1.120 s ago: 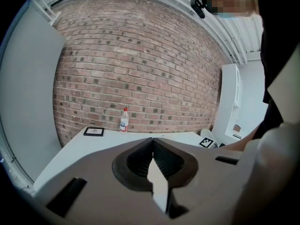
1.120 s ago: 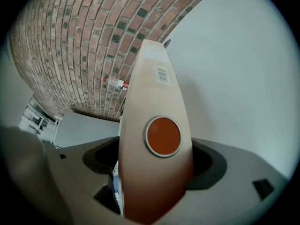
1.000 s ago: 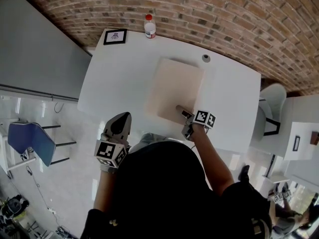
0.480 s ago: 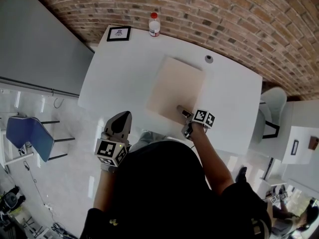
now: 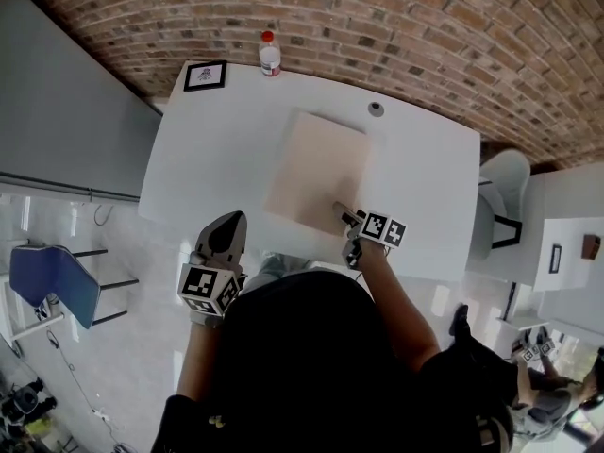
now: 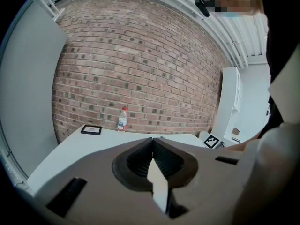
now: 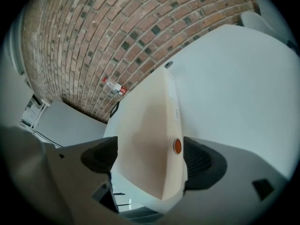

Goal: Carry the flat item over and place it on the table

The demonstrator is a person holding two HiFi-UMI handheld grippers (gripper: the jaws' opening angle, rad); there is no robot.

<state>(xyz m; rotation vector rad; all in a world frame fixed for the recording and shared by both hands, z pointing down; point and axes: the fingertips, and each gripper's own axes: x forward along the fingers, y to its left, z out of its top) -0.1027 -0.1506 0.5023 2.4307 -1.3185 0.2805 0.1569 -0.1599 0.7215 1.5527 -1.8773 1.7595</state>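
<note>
A flat beige board (image 5: 316,168) lies on the white table (image 5: 217,149), its near end close to the table's front edge. My right gripper (image 5: 345,213) is at that near end. In the right gripper view the board (image 7: 145,139) fills the gap between the wide-standing jaws of that gripper (image 7: 147,156), and an orange dot shows on the board's pale edge. I see no pad pressing into it. My left gripper (image 5: 226,232) hangs off the table's front edge, shut and empty. Its tips meet in the left gripper view (image 6: 152,142).
A small bottle with a red cap (image 5: 270,54) and a black-framed picture (image 5: 206,75) stand at the table's far edge by the brick wall. A small grey round thing (image 5: 376,109) sits beyond the board. A white chair (image 5: 500,187) is at the right, a blue chair (image 5: 52,276) at the left.
The head view has shifted a little. The board and my right gripper keep the same places relative to the table, and the left gripper has not moved.
</note>
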